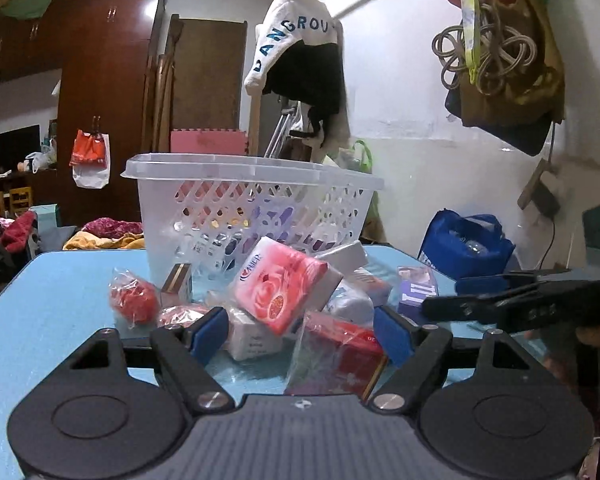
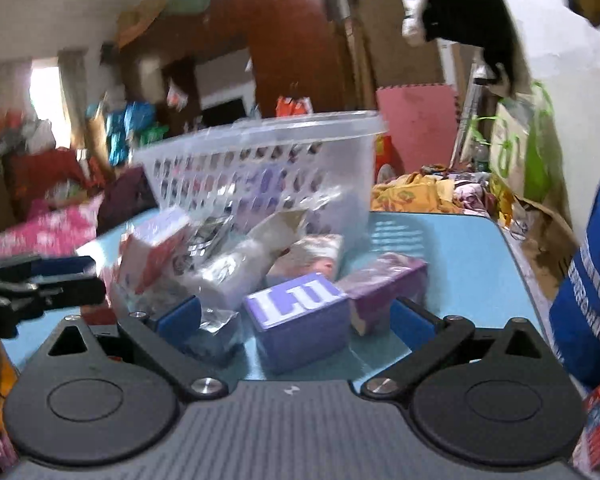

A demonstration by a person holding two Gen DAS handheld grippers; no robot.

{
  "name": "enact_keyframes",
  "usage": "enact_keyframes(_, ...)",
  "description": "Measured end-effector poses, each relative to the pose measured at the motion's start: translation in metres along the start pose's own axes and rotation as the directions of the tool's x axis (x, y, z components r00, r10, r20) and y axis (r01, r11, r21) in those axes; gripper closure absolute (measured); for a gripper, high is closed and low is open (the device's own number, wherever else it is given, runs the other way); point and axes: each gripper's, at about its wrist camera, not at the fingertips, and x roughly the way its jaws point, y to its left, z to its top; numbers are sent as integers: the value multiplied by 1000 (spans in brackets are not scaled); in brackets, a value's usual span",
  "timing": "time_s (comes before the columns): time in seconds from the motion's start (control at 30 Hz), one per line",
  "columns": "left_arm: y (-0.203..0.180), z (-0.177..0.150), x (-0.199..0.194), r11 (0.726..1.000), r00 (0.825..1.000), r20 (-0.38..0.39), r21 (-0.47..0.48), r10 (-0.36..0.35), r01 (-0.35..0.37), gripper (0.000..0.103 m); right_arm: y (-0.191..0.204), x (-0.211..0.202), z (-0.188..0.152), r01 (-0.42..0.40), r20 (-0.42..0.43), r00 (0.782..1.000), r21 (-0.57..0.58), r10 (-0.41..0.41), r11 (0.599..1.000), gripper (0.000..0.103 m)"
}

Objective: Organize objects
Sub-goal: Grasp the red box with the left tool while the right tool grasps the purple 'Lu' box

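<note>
Left gripper (image 1: 300, 330) had its blue pads spread wide, nothing btwn them, held low & level over the blue table (image 1: 40, 300) w/ a pink rose pack (image 1: 278, 290) and red box (image 1: 340, 356) just ahead. Right gripper (image 2: 296, 320) was wide open too, straddling a purple "Lu" box (image 2: 300, 320), not touching it. The pile lay in front of the clear lattice basket (image 1: 252, 200).

Open left gripper (image 1: 302, 334) over heaped packets on blue table (image 1: 52, 312); pink soap box (image 1: 278, 290) tilted before white lattice basket (image 1: 256, 208).
</note>
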Motion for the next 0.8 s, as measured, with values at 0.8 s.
enact_keyframes(0.8, -41, -17, 1, 994, 999, -20, 102, -47, 49, 20, 0, 3, -7, -101, -13, 995, -19, 101, 995, 32)
